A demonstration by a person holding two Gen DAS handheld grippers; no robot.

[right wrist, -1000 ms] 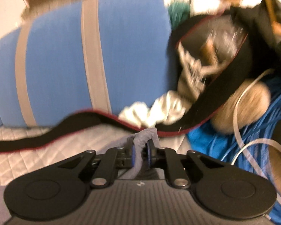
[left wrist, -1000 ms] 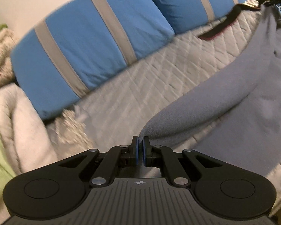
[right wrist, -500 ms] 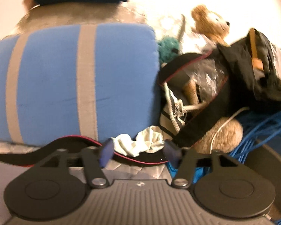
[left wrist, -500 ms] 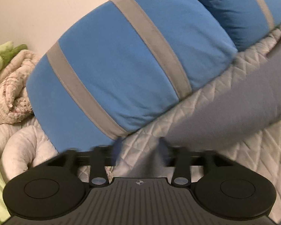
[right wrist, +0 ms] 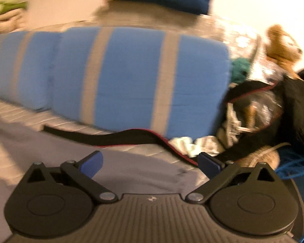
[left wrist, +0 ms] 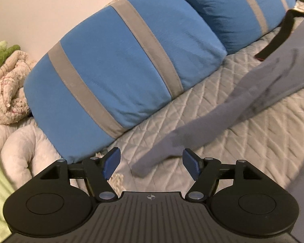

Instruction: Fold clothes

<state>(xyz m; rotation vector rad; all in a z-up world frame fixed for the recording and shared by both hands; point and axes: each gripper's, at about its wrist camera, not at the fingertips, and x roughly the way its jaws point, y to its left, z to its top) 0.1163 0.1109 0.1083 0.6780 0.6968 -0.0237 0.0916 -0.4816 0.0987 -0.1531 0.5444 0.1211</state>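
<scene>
Grey garment (left wrist: 223, 119) lies free between both wide-open hand-held grippers (left wrist: 151, 165) (right wrist: 150, 164).

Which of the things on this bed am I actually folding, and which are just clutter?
Job:
grey garment, lying flat on the quilt
left gripper, open
right gripper, open

Clutter:
blue pillows
black strap
teddy bear
black bag
blue cable
white rag
</scene>
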